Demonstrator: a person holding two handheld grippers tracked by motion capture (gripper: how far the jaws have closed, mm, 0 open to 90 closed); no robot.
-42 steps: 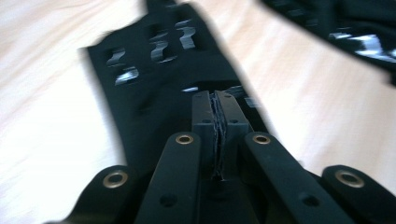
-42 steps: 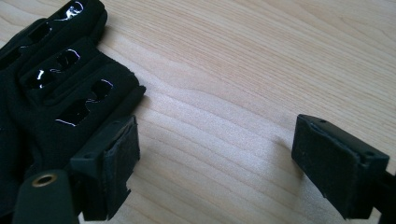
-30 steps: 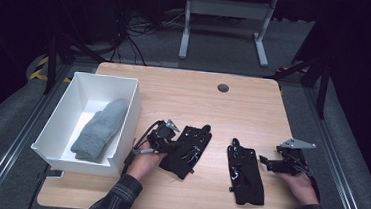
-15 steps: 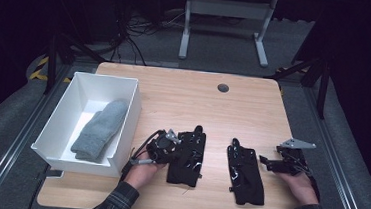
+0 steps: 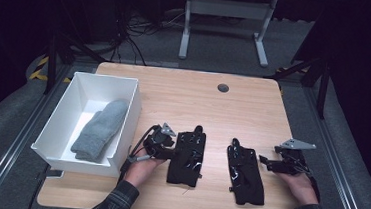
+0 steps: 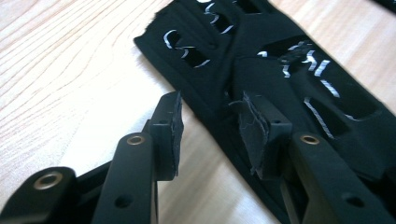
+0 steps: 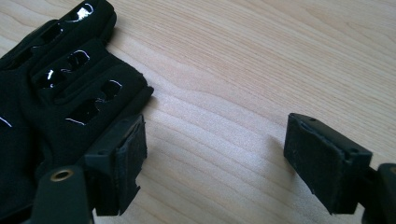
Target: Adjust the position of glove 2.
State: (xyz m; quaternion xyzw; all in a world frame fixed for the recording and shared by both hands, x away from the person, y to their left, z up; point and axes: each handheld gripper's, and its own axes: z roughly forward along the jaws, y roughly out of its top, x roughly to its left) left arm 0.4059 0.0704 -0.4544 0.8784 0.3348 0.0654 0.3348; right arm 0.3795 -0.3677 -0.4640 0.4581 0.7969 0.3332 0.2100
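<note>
Two black gloves lie side by side on the wooden table near its front edge. My left gripper (image 5: 171, 150) sits at the left edge of the left glove (image 5: 188, 157). Its jaws have just been opening and now stand apart (image 6: 210, 126); the edge of the left glove (image 6: 280, 70) lies between them, under the right pad and unpinched. My right gripper (image 5: 265, 162) rests just right of the right glove (image 5: 245, 173). Its jaws (image 7: 215, 154) have just been closing a little but remain wide open over bare wood, the left pad beside the edge of the right glove (image 7: 56, 84).
A white bin (image 5: 128, 122) stands at the table's left side with a grey mitten (image 5: 100, 129) inside. A round cable hole (image 5: 223, 88) is at the back of the table (image 5: 183, 102). A desk frame and cables stand on the floor beyond.
The left gripper pulled the left glove slightly toward the front edge and straightened it, then opened its jaws and let go. The right hand has not moved.
</note>
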